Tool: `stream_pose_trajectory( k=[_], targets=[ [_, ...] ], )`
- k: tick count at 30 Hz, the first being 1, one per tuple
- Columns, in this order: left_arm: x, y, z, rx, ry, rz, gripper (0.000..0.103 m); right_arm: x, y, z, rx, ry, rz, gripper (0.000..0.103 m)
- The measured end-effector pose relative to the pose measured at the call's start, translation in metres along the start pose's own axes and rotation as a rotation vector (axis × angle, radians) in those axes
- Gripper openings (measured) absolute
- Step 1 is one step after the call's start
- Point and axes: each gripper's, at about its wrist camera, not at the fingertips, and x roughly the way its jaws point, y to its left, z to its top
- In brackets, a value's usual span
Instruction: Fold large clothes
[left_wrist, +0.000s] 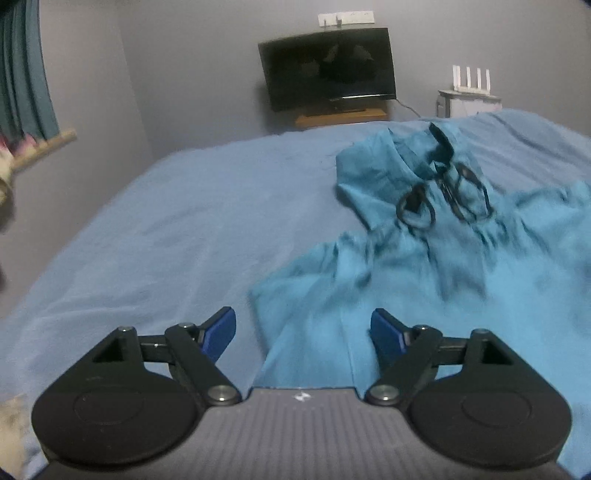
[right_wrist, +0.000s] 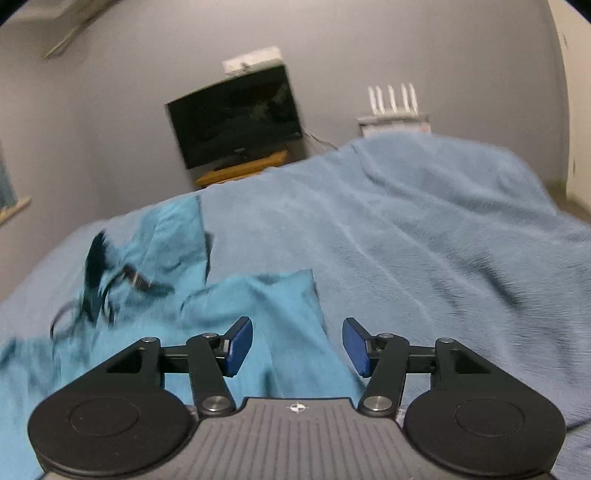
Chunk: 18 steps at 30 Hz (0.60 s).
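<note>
Two grippers are under my control, and both have their jaws spread wide with nothing between the blue pads. My left gripper (left_wrist: 303, 332) hovers over the near left edge of the teal garment (left_wrist: 424, 266), its left pad (left_wrist: 219, 334) over bare bedding and its right pad (left_wrist: 386, 338) over the cloth. My right gripper (right_wrist: 297, 347) hovers over the garment's (right_wrist: 258, 325) right edge, where a squared flap of fabric ends against the bedding.

The garment is a thin, matte woven fabric, crumpled into soft ridges and lying on the bed, spread toward the far side. It carries dark looped markings (left_wrist: 443, 192) near its upper middle; I cannot tell whether these are printed or stitched, as motion blur smears them in both views.

The bed cover (left_wrist: 166, 229) is a paler blue, with a brushed, fleecy nap that shows shallow creases in the right wrist view (right_wrist: 424, 240).

Beyond the bed I see a flat black television (left_wrist: 327, 68) on a wooden shelf (left_wrist: 341, 118), a white router (left_wrist: 471, 79) with four upright antennas, and a pleated teal curtain (left_wrist: 24, 70) at the far left. Each gripper body is black plastic with round hubs and a ribbed grey top plate.
</note>
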Motion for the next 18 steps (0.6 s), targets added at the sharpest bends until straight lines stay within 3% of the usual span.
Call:
stream_pose_trajectory(
  k=[2,5,7,9,14,18],
  targets=[
    [-0.031,-0.014,-0.016,0.005,-0.052,0.006,0.08,-0.023,0.009,-0.019,-0.051,-0.031,0.031,0.058],
    [-0.055,-0.038,-0.028,-0.042,-0.123,-0.126,0.08,-0.038,0.033,-0.038,-0.121,-0.025,0.132,0.058],
    [-0.05,-0.054,-0.028,-0.036,-0.126,-0.191,0.08,-0.038,0.057,-0.043,-0.218,-0.013,0.196,0.055],
    [-0.035,-0.069,-0.03,0.007,-0.1,-0.19,0.08,-0.035,0.079,-0.05,-0.336,-0.017,0.214,0.054],
    [0.006,-0.065,-0.049,0.026,-0.03,-0.035,0.08,0.001,0.087,-0.066,-0.398,0.01,0.102,0.055],
    [0.026,-0.048,-0.067,0.002,0.016,-0.022,0.08,0.031,0.056,-0.07,-0.349,-0.011,-0.167,0.055]
  ],
)
